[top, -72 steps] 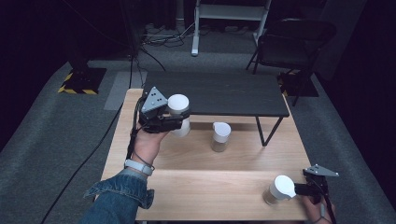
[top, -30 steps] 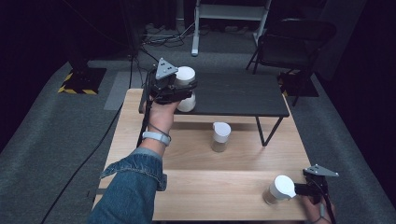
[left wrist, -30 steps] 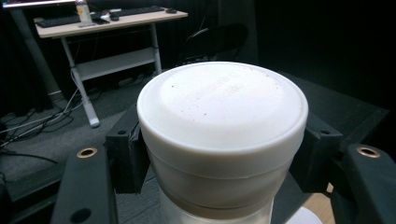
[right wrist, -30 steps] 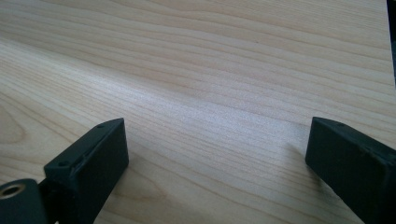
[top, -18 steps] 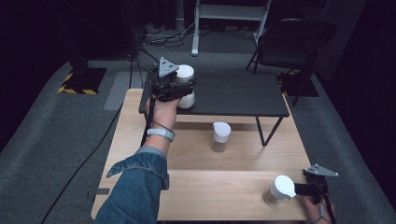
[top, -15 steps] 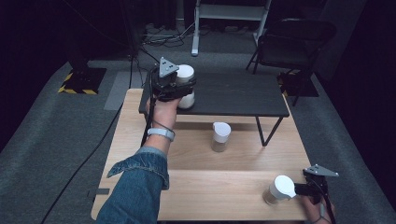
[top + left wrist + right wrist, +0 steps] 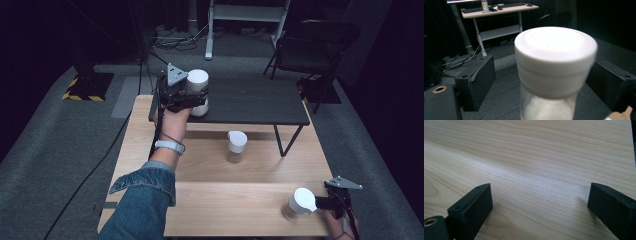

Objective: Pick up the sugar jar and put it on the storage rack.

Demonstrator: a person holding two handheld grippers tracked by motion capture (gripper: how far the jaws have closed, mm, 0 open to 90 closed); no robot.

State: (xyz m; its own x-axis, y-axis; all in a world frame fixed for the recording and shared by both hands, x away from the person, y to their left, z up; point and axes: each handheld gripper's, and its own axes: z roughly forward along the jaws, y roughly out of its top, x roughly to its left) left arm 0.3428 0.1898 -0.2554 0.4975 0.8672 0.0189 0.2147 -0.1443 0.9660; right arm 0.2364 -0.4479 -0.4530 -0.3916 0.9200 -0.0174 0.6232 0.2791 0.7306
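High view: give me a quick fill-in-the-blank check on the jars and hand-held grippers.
1. The far jar, between the left hand-held gripper's jaws, stands on the ___ shelf.
2. With the middle jar and the near jar, the jars number ___.
3. The right hand-held gripper's open jaws have bare ___ between them, the table's.

Missing words: black; three; wood.

The left hand-held gripper's jaws have just been opening, with the far jar between them.

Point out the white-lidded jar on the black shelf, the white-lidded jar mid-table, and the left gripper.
White-lidded jar on the black shelf (image 7: 555, 50): left gripper view, on its lid's side.
White-lidded jar mid-table (image 7: 237, 138): high view, on its lid top.
Left gripper (image 7: 198, 101): high view, midway between its fingertips, around the shelf jar.
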